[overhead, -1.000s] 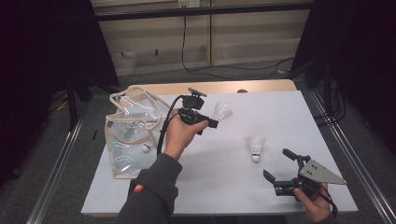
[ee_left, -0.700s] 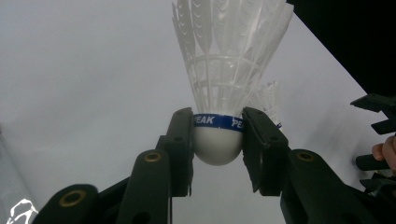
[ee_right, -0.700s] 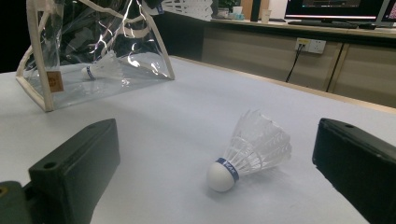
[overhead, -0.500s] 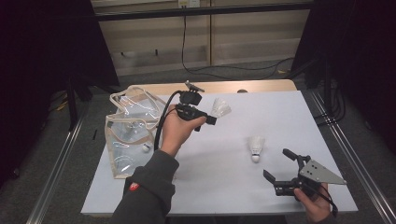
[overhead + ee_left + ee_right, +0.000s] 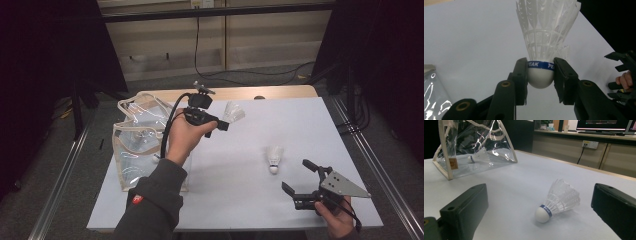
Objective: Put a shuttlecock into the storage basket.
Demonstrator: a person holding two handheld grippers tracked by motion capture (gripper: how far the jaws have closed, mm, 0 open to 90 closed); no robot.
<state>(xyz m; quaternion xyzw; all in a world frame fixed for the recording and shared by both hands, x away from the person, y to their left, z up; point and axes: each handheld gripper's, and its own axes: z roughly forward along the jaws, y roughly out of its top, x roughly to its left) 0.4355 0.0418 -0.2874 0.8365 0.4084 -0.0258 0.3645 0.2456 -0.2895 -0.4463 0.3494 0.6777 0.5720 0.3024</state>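
Note:
My left gripper (image 5: 220, 123) (image 5: 540, 75) is shut on the cork head of a white shuttlecock (image 5: 234, 112) (image 5: 543, 47) with a blue band, held above the back middle of the white table (image 5: 310, 125). A second shuttlecock (image 5: 274, 157) (image 5: 559, 200) lies on its side on the table right of centre. My right gripper (image 5: 301, 181) (image 5: 541, 220) rests low at the front right, open, with that shuttlecock lying ahead of its jaws and apart from them. A clear plastic bag (image 5: 140, 145) (image 5: 474, 147) stands at the left with another shuttlecock (image 5: 477, 156) inside.
The bag has beige trim and handles and stands at the table's left edge. Cables run along the floor behind the table. Metal rails flank the table on both sides. A counter with monitors (image 5: 606, 126) stands far off in the right gripper view.
My left gripper has risen slightly with the shuttlecock in its jaws. The right gripper and the lying shuttlecock have kept still.

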